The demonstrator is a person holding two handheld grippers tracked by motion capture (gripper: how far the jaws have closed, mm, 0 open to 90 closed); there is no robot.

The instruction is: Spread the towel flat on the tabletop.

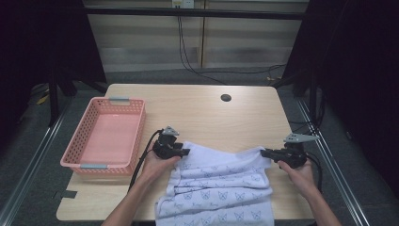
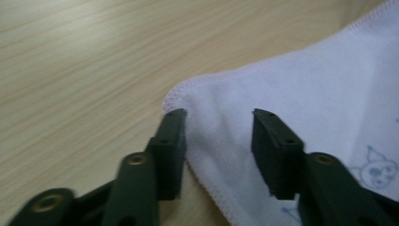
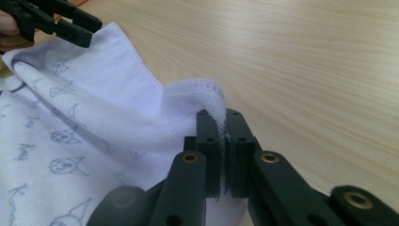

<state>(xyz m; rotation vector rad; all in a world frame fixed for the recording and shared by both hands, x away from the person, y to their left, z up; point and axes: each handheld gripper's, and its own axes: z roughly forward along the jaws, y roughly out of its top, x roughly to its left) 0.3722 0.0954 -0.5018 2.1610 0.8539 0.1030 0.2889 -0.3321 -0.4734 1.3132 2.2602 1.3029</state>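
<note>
High view: printed white towel [image 1: 219, 183] lying on table [image 1: 197, 113] near front edge, L gripper [image 1: 186, 151] & R gripper [image 1: 263, 152] at its far corners; pink basket [image 1: 106, 136] sitting left.
L gripper view: jaws gaping apart, straddling towel corner [image 2: 211, 101].
R gripper view: jaws clamping, pinching bunched towel corner [image 3: 197, 96].

Black tongs [image 3: 225, 123]; brass rivets; bare forearms

Pale wooden table [image 1: 202, 115] — grey floor [image 1: 28, 165], black curtains [image 1: 42, 37].
</note>
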